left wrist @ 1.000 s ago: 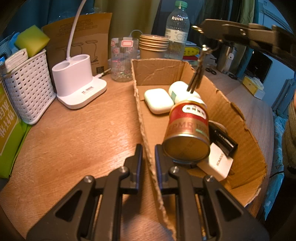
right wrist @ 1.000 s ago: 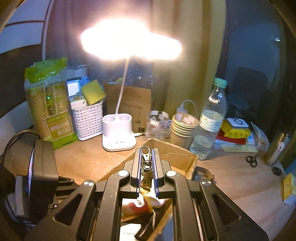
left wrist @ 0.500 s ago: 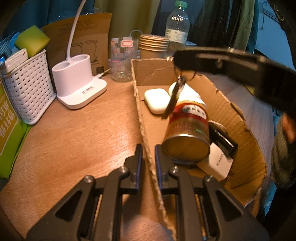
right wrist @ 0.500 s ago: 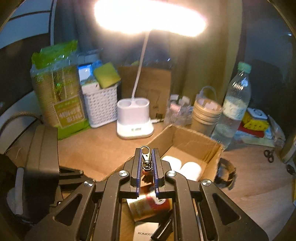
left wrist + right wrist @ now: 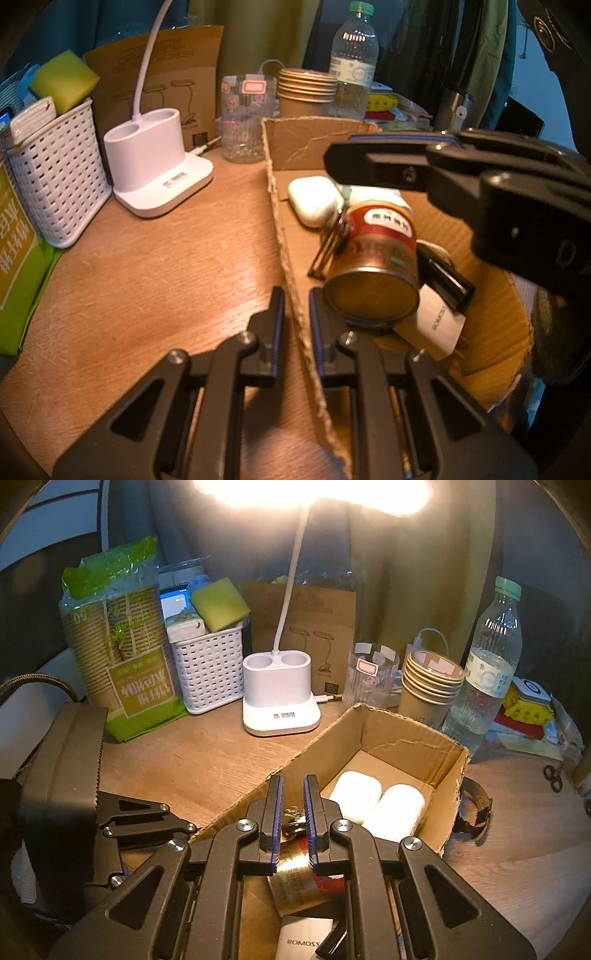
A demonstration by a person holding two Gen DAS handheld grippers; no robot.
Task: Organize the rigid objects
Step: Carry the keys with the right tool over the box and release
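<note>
An open cardboard box (image 5: 284,229) lies on the wooden desk. My left gripper (image 5: 295,295) is shut on its left wall. Inside lie a red and gold can (image 5: 373,266) on its side, two white cases (image 5: 314,199), a black item (image 5: 443,273) and a white power bank (image 5: 439,321). My right gripper (image 5: 332,162) reaches in from the right above the can, shut on a bunch of keys (image 5: 328,240) that hangs down beside the can. In the right wrist view the keys (image 5: 293,819) sit between the shut right gripper (image 5: 293,782), over the can (image 5: 295,882).
Along the back of the desk stand a white lamp base (image 5: 155,162), a white basket (image 5: 55,177), a glass (image 5: 245,118), stacked paper cups (image 5: 306,92) and a water bottle (image 5: 352,62). A green cup pack (image 5: 118,642) stands left; a dark strap (image 5: 476,808) lies right of the box.
My right gripper has come down over the box with the keys, which now hang low beside the can. The left gripper has stayed clamped on the box wall.
</note>
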